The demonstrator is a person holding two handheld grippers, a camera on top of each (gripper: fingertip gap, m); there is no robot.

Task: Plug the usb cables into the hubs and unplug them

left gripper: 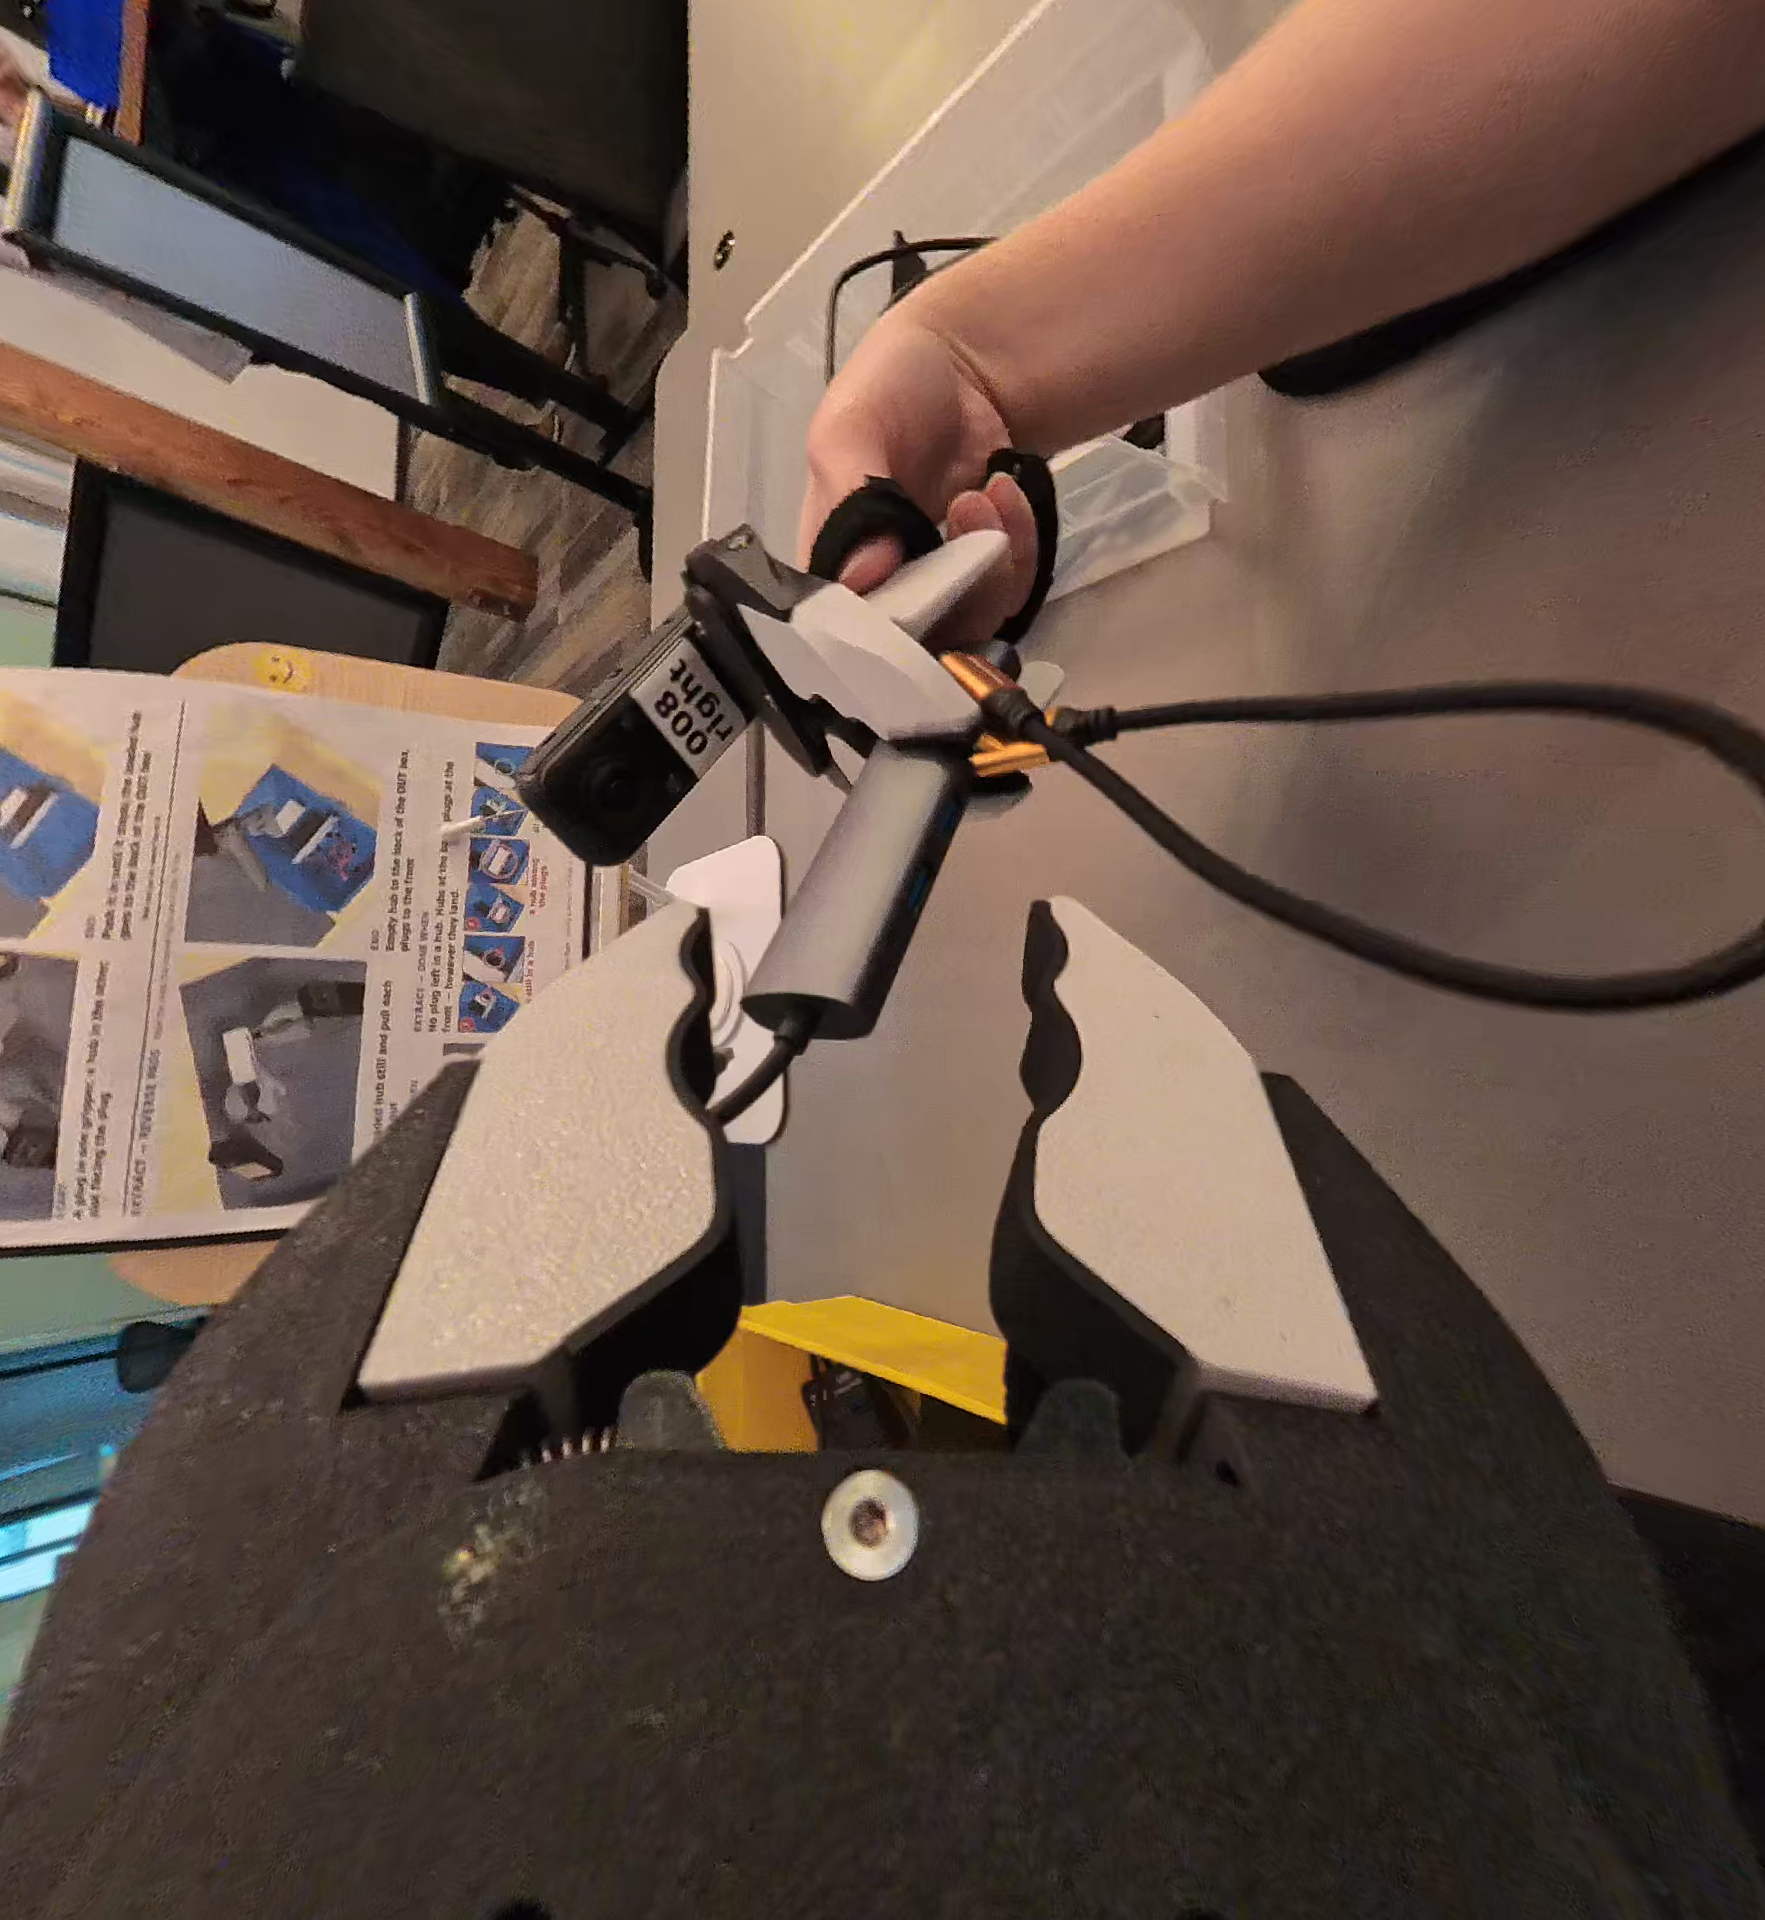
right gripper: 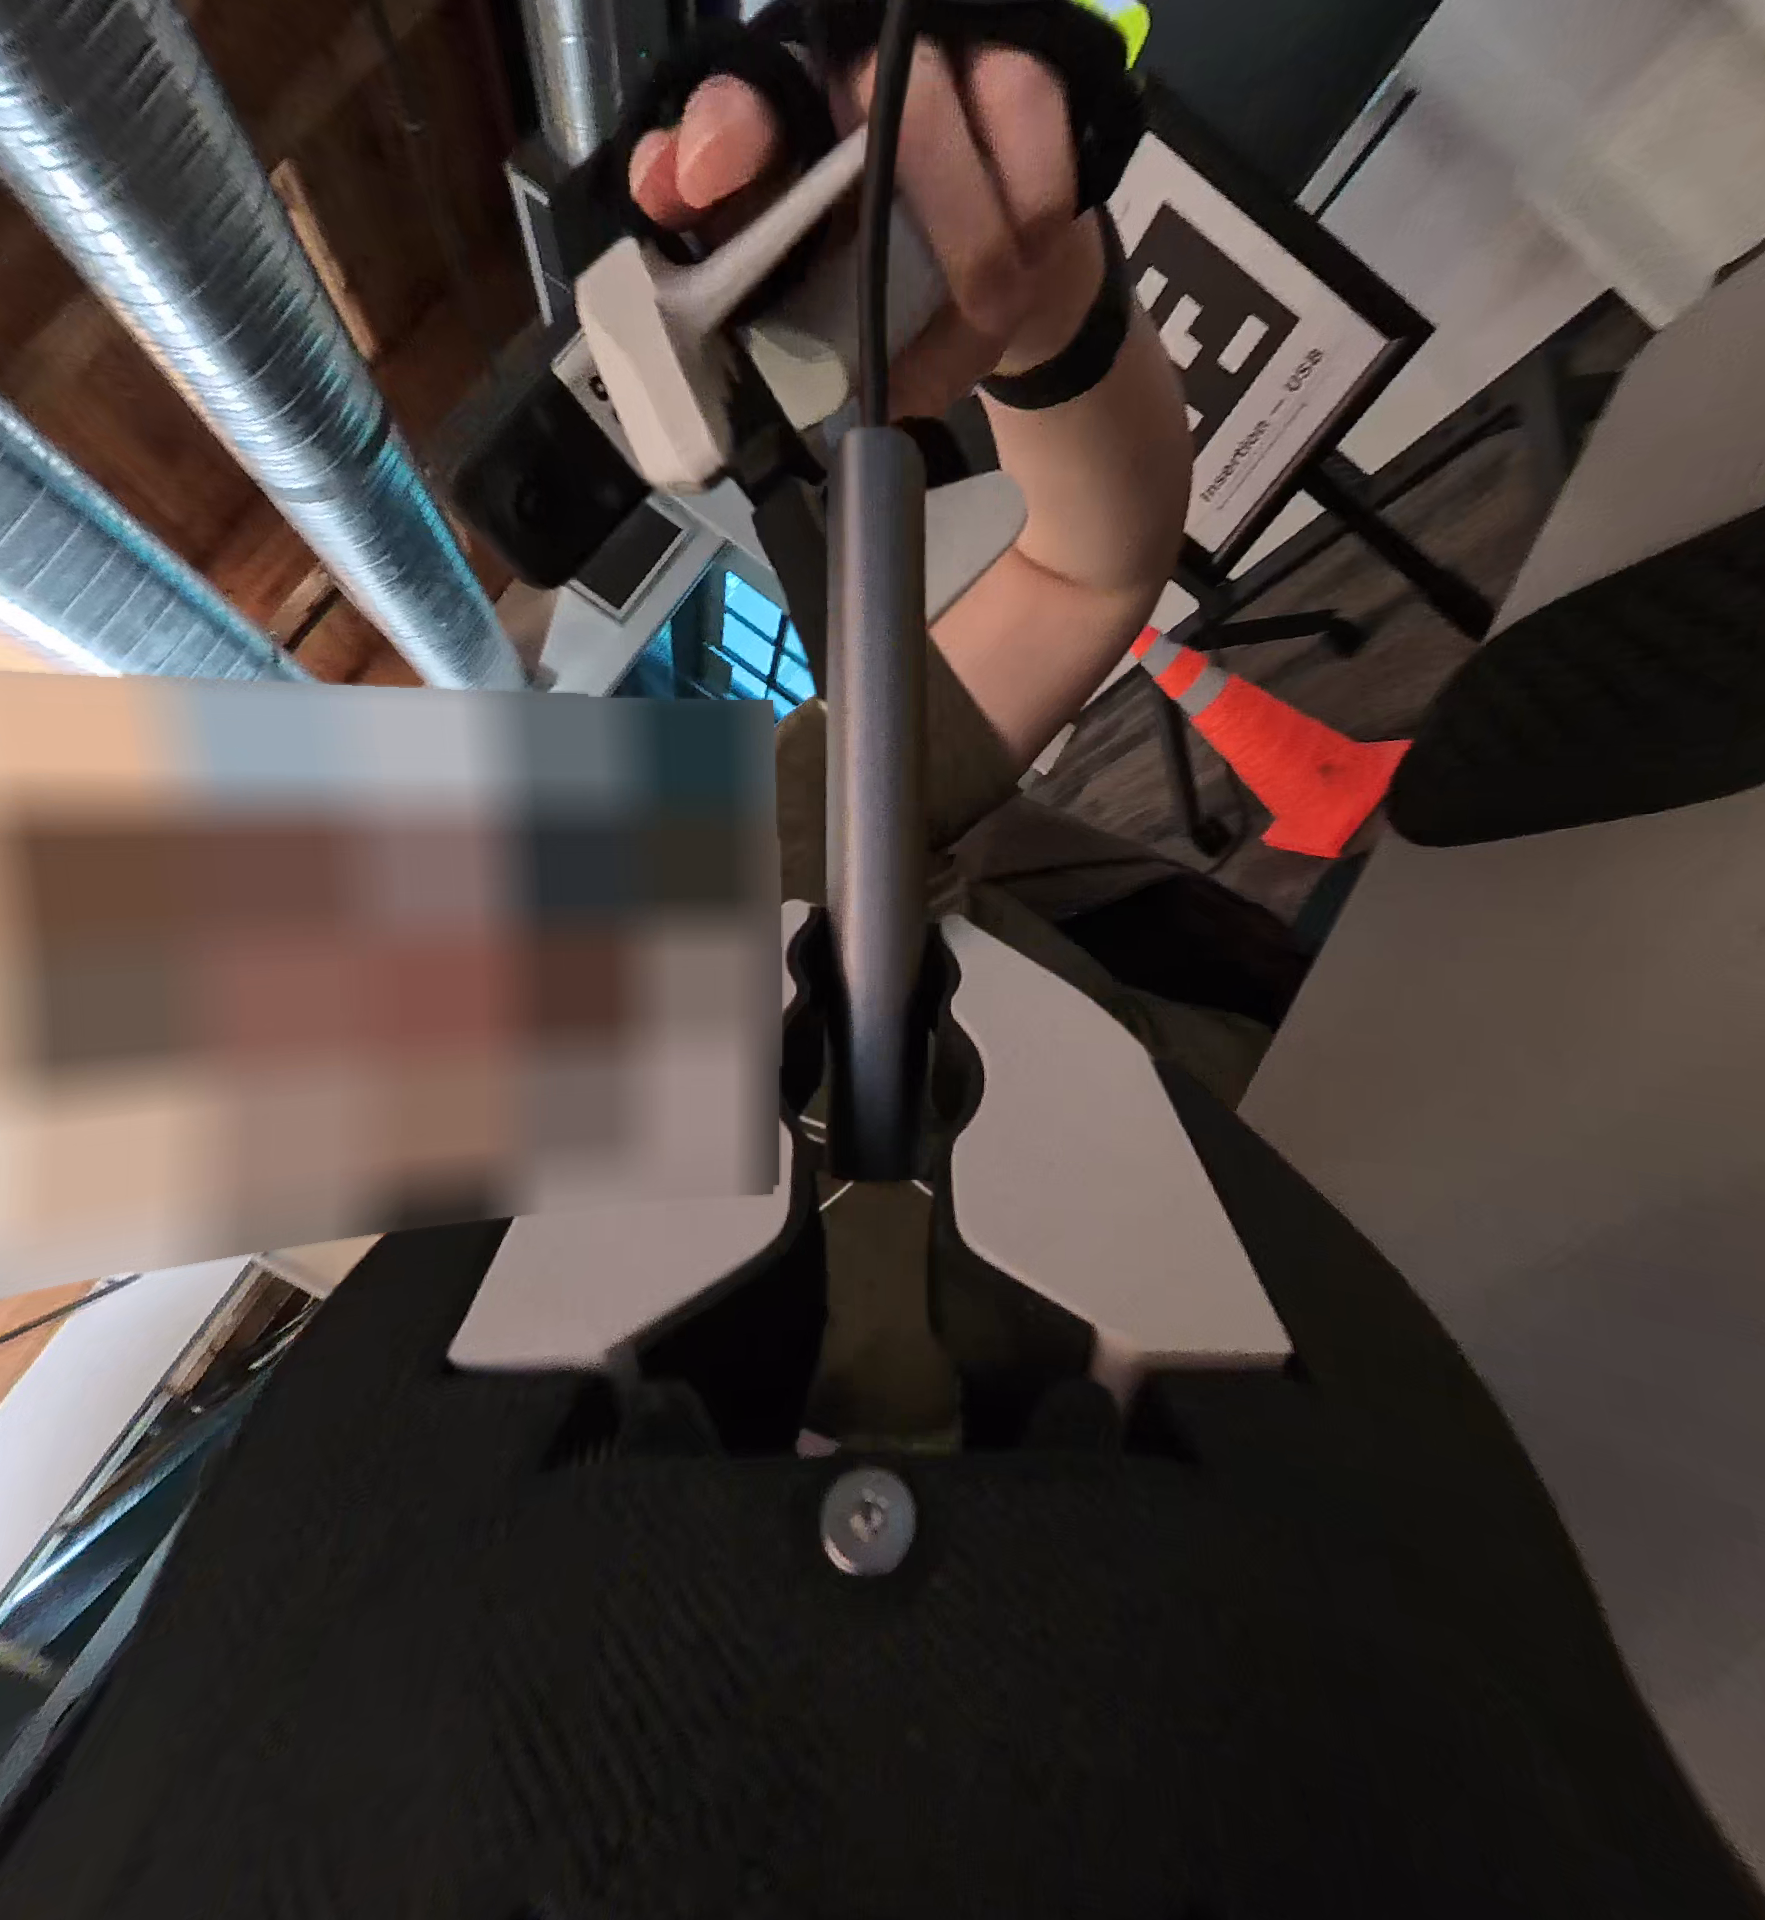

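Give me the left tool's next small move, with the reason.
Probably ease the left tool forward and shut it on the black cable by its plug. It is open and empty, while the right tool grips the grey hub.

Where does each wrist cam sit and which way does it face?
Left wrist view: on the left gripper, jaws open and empty, facing the right gripper and the hand holding it.
Right wrist view: on the right gripper, clamped on the slim grey metal USB hub, facing the person's hand and forearm.
Shared: the hub.
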